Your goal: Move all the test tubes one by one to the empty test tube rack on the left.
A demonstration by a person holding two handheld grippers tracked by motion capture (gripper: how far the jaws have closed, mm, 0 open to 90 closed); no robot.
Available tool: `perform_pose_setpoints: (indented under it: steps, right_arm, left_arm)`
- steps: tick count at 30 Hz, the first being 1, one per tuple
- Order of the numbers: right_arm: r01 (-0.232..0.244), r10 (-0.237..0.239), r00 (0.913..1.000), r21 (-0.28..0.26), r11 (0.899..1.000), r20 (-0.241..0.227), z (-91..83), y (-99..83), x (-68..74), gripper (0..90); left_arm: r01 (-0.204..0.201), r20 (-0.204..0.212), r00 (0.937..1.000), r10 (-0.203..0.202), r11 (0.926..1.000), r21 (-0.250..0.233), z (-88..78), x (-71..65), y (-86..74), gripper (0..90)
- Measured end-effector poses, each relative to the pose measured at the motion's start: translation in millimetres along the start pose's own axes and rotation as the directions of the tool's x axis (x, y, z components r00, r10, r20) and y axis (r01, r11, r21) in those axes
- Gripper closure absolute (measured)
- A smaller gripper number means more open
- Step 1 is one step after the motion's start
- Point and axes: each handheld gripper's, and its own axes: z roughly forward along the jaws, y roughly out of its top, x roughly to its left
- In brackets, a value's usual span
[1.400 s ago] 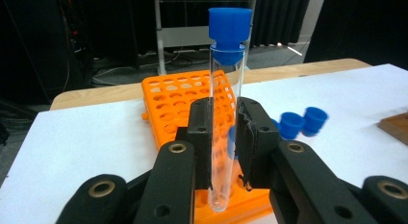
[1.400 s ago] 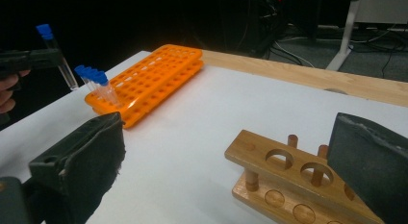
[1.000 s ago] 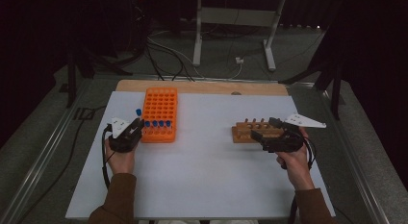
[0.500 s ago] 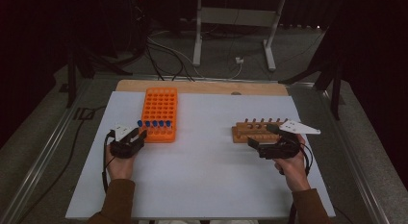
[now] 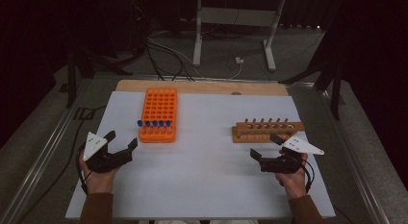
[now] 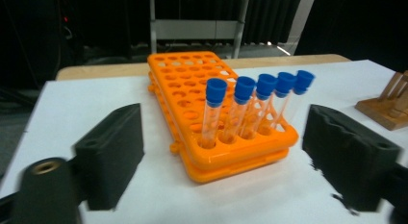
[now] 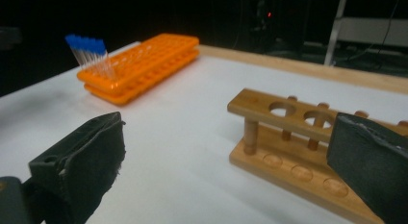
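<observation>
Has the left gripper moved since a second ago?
Yes. The left gripper has drawn back from the orange rack toward the table's near edge, and its jaws have just been opening, nothing between them.

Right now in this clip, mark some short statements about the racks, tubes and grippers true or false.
1. Five blue-capped test tubes stand in the orange rack. True.
2. The wooden rack holds two tubes. False: its holes are empty.
3. The left gripper grips a tube. False: its jaws have just been opening, with nothing between them.
4. The right gripper has its jaws apart, near the wooden rack. True.
5. The orange rack lies on its side. False: it sits flat on the white table.
</observation>
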Motion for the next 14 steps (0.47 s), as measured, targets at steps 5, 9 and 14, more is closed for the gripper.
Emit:
perform_pose_setpoints:
  steps: [5,9,14]
  right_arm:
    - [0.006,-0.005,0.9999,-0.047,0.999,0.014,-6.2,0.0,-4.1,0.0]
    - [0.005,-0.003,0.9996,-0.052,0.999,0.027,-9.5,-1.4,-7.1,0.0]
    - [0.029,-0.028,0.9987,-0.041,0.999,0.043,-8.8,-1.9,-6.8,0.0]
  left_arm:
    - [-0.013,0.015,0.9998,0.014,0.9991,-0.041,-18.7,-1.8,1.9,0.8]
    - [-0.003,0.022,0.9998,0.004,0.9984,-0.057,-26.4,-2.7,-1.4,0.8]
    - [0.006,0.019,0.9998,-0.005,0.9976,-0.069,-29.4,-4.0,-2.1,0.8]
